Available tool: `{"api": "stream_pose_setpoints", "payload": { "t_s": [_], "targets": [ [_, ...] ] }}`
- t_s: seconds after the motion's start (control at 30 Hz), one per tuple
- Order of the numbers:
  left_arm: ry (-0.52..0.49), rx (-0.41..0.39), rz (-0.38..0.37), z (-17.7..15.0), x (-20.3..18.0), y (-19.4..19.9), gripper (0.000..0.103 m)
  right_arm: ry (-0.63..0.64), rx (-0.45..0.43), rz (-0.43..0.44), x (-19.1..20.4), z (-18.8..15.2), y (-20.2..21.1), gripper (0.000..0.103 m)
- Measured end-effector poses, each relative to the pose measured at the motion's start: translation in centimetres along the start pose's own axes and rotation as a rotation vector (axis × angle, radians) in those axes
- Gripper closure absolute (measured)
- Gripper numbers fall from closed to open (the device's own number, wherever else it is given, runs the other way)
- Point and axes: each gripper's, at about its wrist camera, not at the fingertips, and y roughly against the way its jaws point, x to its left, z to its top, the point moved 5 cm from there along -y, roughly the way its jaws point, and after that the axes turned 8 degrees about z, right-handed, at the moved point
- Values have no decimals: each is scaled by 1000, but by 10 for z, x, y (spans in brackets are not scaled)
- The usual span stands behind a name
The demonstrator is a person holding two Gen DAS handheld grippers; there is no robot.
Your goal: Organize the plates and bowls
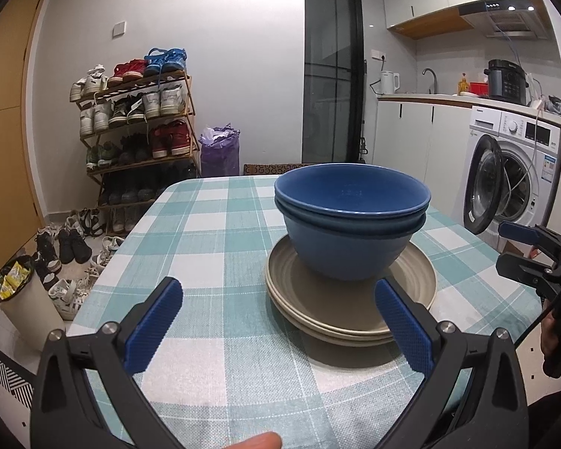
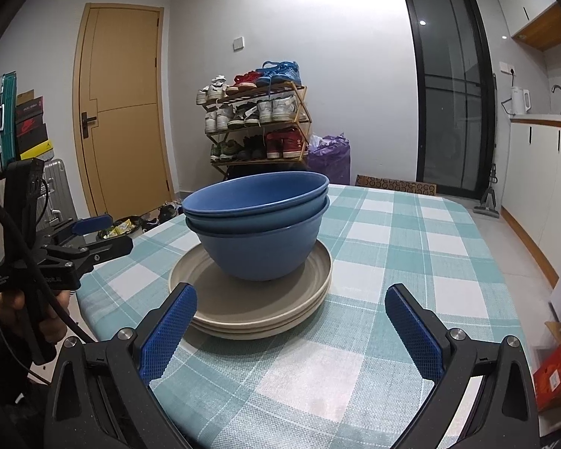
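Note:
Two nested blue bowls (image 1: 351, 220) (image 2: 258, 224) stand upright on a stack of beige plates (image 1: 419, 280) (image 2: 310, 288) on the checked tablecloth. My left gripper (image 1: 278, 295) is open just short of the stack, with nothing between its blue pads; its right pad overlaps the plates' near rim in the view. My right gripper (image 2: 290, 299) is open too, a little in front of the stack and empty. Each gripper also shows in the other's view: the right gripper (image 1: 505, 245) at the far right edge, the left gripper (image 2: 110, 234) at the left.
The table (image 1: 213, 224) (image 2: 411, 247) has a teal and white cloth. A shoe rack (image 1: 138, 127) and bin (image 1: 22, 295) stand to its left, a washing machine (image 1: 512, 164) and counter to its right. A hand (image 2: 18, 307) holds the left gripper.

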Motion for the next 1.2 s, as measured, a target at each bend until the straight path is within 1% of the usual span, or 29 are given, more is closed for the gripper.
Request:
{"api": "stream_pose_setpoints", "payload": {
  "t_s": [0.53, 1.2],
  "targets": [
    [15, -8, -16, -7, -2, -3, 0, 64, 4, 29, 20, -8, -10, 1],
    [14, -4, -21, -12, -3, -5, 0, 51, -4, 35, 19, -10, -10, 1]
  ]
}}
